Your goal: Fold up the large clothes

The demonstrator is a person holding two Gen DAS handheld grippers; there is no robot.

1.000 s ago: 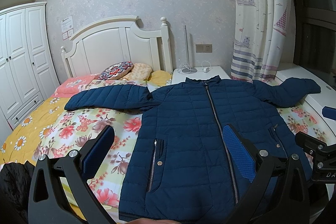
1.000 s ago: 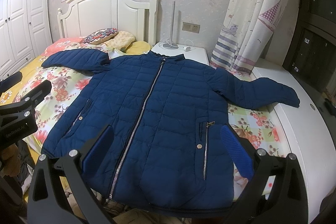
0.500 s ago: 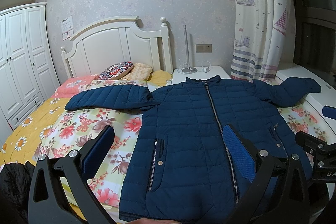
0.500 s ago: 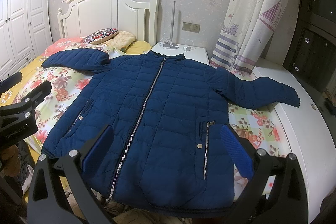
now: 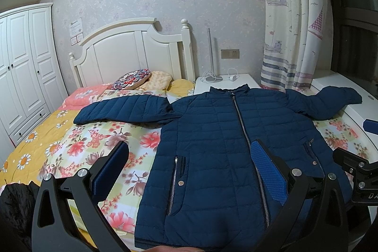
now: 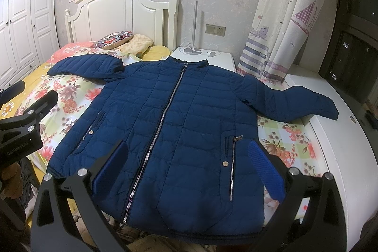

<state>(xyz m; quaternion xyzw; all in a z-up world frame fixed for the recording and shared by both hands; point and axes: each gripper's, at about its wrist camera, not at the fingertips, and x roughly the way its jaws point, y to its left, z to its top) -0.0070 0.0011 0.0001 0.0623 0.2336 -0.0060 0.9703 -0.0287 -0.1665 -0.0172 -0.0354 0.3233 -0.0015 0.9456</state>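
A navy quilted puffer jacket lies flat and zipped, front up, on the floral bed, sleeves spread to both sides. It also shows in the right wrist view. My left gripper is open and empty, held above the jacket's lower left part. My right gripper is open and empty above the jacket's hem. The right sleeve reaches onto the white ledge. The left gripper's body shows at the left of the right wrist view.
White headboard and pillows at the far end. A nightstand with a lamp pole and cables stands behind the collar. A curtain hangs at the right, a wardrobe at the left. Dark clothing lies at the lower left.
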